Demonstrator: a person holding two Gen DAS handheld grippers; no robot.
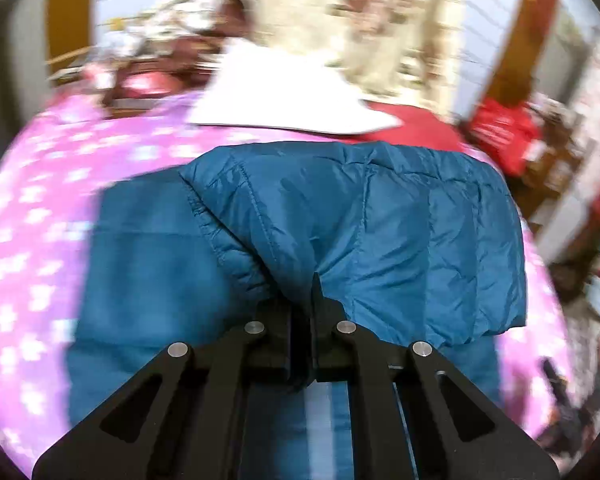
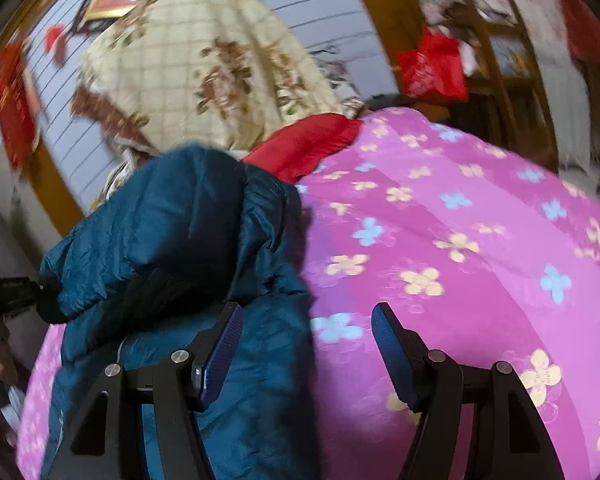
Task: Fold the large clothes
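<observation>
Jacket (image 1: 340, 216) fold hides left gripper (image 1: 314, 280) tips; background blurred.

Left gripper (image 1: 314, 300): jaws closed tight, pinching a fold of the blue jacket (image 1: 380, 216), lifted fabric draped over its tips.
Right gripper (image 2: 306, 344): jaws spread wide, holding nothing, hovering at the jacket's edge.

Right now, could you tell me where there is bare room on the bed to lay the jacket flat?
The pink flowered cover lies bare to the right of the blue jacket, in front of the open right hand-held gripper. The far end is crowded: red fabric and the cream quilt.
</observation>
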